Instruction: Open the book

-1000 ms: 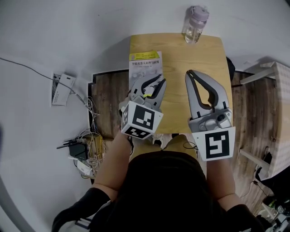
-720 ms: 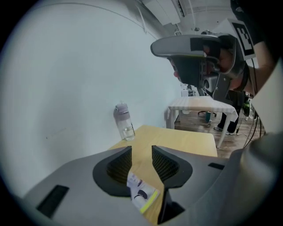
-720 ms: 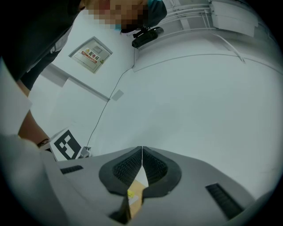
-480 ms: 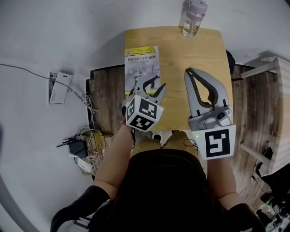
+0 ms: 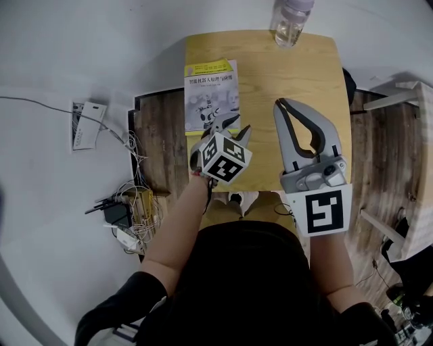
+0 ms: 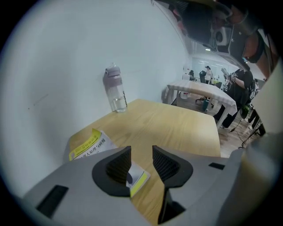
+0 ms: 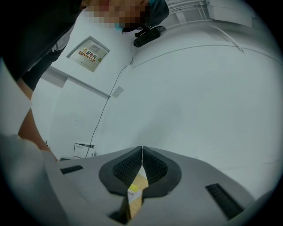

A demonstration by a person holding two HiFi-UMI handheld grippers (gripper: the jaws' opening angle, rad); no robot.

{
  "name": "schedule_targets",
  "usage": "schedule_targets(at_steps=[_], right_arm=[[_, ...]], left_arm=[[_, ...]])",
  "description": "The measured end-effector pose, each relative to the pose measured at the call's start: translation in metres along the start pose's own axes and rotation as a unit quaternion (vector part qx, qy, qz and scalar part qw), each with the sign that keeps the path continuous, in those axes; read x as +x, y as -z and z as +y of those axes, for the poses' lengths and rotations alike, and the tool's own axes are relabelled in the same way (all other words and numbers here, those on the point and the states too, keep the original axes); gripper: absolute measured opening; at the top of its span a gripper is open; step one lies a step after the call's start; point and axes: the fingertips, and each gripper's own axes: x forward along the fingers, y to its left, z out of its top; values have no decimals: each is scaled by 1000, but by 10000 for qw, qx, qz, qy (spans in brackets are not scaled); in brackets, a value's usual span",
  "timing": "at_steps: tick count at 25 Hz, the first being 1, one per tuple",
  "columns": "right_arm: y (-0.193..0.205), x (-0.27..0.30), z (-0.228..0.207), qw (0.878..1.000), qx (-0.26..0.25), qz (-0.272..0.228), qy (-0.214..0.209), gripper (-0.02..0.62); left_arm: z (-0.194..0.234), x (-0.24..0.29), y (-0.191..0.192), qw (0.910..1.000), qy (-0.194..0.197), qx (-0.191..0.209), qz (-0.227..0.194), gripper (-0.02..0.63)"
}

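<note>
The one container here is a bottle at the far edge of the table. It has a see-through body and a pale lilac cap, and it stands upright. I cannot tell how much is in it.

The table is light wood with a smooth top and rounded corners. The book lies closed and flat along the left side of the table, cover up. It is a thin rectangle, glossy white-grey, with a yellow-green band at its far end and another at its near end.

The left gripper tilts down over the book's near end. Its jaws have just been opening and now stand apart. The book's near corner shows in the gap below them, and the dark ribbed pads press on nothing.

The right gripper hangs over the table's right half, well apart from the book. Its curved grey jaws are clenched tip to tip with nothing between them.
</note>
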Motion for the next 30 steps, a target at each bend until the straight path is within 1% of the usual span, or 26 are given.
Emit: schedule_targets(at_steps=[7,14,19,22,25,30], right_arm=[[8,5,0,9999,55,35,-116,29],[15,10,1,9998,97,80,-162,29],[19,16,2,9996,120,106,-224,29],[21,17,4,9995,149,109,-238,29],[21,18,4,9995,168,109,-256,29],[22,20,5,9994,202,127,-260,29]], left_arm=[[-1,18,26,9990,61,-65,445,158],[0,29,51,9965,8,-175,813,157],[2,36,65,9941,21,-296,1040,155],[2,38,69,9934,25,-318,1098,150],[3,40,70,9934,-19,-294,1106,125],[1,40,71,9935,-10,-237,1117,56]])
